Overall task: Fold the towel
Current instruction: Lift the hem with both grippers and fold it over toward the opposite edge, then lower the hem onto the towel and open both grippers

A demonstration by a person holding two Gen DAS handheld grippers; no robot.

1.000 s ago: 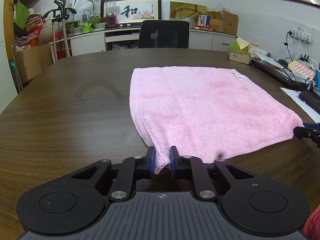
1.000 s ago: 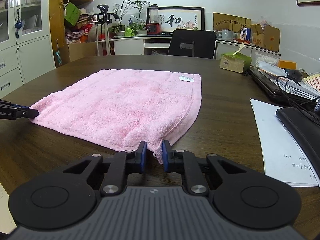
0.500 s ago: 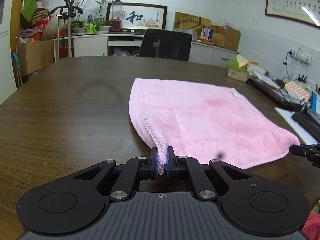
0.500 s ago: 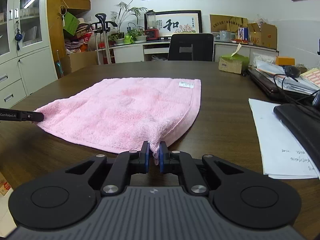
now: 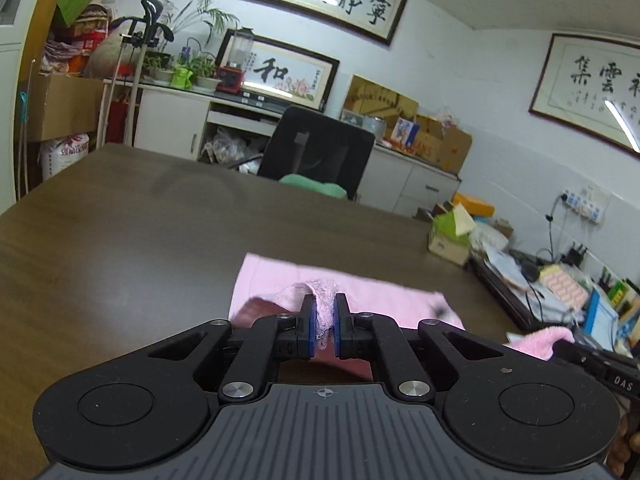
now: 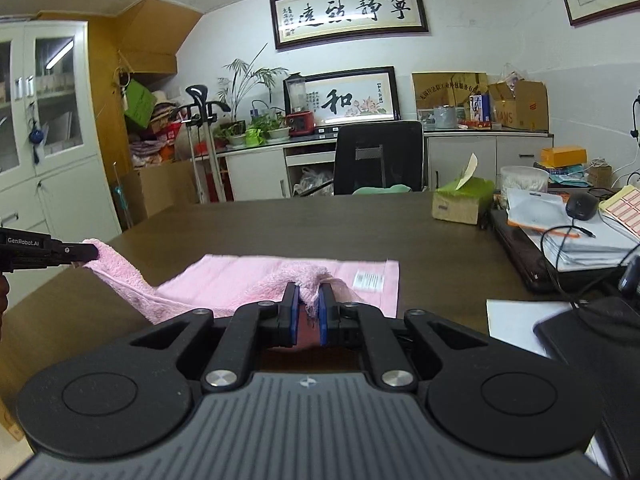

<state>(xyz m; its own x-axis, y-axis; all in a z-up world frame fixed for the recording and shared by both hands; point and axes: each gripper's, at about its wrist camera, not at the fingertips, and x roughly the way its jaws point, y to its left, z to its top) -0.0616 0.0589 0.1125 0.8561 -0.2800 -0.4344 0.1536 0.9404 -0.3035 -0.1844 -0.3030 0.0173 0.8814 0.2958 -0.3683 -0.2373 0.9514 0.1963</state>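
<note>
A pink towel (image 5: 360,288) (image 6: 240,276) lies on the dark wooden table (image 5: 120,248) with its near edge lifted off the surface. My left gripper (image 5: 324,304) is shut on the towel's near left corner, held above the table. My right gripper (image 6: 308,294) is shut on the near right corner, also raised. In the right wrist view the left gripper (image 6: 80,251) shows at the left edge with its pinched corner. The right gripper's tip shows at the left wrist view's right edge (image 5: 568,346). A white label (image 6: 368,280) sits near the towel's far right corner.
A black office chair (image 6: 378,158) stands behind the table's far edge. A green tissue box (image 6: 460,200), a mouse (image 6: 582,205), papers (image 6: 516,320), cables and a dark device (image 6: 592,328) crowd the table's right side. Cabinets and plants line the back wall.
Both grippers have closed fully on the towel's near corners, lifted them and carried them forward over the towel. Both views have tilted upward.
</note>
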